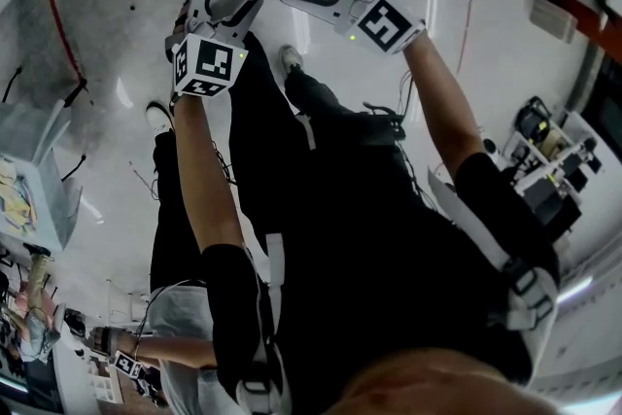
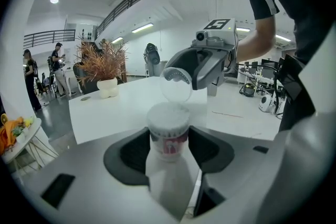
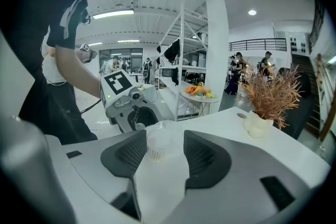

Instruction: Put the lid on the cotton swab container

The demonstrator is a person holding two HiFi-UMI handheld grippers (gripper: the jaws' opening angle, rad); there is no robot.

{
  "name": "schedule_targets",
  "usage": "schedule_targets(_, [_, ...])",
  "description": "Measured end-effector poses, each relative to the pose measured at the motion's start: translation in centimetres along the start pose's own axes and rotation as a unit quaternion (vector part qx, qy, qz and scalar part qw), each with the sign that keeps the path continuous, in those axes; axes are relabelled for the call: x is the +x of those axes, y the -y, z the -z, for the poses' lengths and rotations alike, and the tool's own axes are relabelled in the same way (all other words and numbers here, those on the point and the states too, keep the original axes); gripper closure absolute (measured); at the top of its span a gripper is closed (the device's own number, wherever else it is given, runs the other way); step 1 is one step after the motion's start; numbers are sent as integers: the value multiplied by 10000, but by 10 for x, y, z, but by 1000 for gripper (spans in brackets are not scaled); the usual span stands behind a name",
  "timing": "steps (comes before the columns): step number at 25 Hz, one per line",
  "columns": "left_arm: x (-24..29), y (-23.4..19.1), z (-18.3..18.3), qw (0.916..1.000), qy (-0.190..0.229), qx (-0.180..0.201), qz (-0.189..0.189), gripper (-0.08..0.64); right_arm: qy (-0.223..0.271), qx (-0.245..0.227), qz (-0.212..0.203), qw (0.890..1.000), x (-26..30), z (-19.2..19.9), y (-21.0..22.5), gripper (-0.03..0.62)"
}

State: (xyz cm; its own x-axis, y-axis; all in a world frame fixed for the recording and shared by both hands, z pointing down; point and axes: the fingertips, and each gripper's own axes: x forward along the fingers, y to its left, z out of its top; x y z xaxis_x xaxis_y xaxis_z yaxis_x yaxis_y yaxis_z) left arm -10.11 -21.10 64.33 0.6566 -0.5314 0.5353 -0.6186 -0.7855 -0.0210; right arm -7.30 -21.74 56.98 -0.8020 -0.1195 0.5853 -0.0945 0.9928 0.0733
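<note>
Item: capping in progress, held in the air over a white table (image 2: 100, 110). Left gripper (image 2: 168, 150): jaws closed on the container (image 2: 168, 134), one, upright, open mouth packed with white swab heads. Right gripper (image 3: 157, 153): jaws closed on the lid (image 3: 157, 140), one, clear plastic, held by its rim. Position: in the left gripper view the lid (image 2: 177, 89) hangs just beyond and above the container mouth, near but not yet seated, and appears tilted towards it. Handling note, as judgement: level the lid so its rim sits parallel to the mouth, centre it, then press straight down; the left grip should hold firm against the push, and the clear lid may flex if squeezed hard. Count: grippers two, container one, lid one, table one, vase (image 3: 256, 124) one, with dried stems.
</note>
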Motion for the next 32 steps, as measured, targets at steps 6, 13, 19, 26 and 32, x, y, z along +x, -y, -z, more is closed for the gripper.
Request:
schedule_targets(6, [2,2,-4,10000,56,24,-30,331,-118,-92,-275,9995,10,-5,-11,404])
schedule_targets(13, [1,2,-5,9999,83,66,-2,331,-242,-209,-419,9986,25,-9,-17,422])
schedule_targets(19, [1,2,-5,9999,111,108,58,333,-434,-315,-667,9963,33,-7,-21,422])
schedule_targets(26, [3,4,-7,9998,95,105,136,331,-266,-283,-717,9967,35,-5,-25,424])
schedule_targets(32, [5,4,-7,9997,66,68,217,330,-586,-496,-781,9940,35,-3,-24,428])
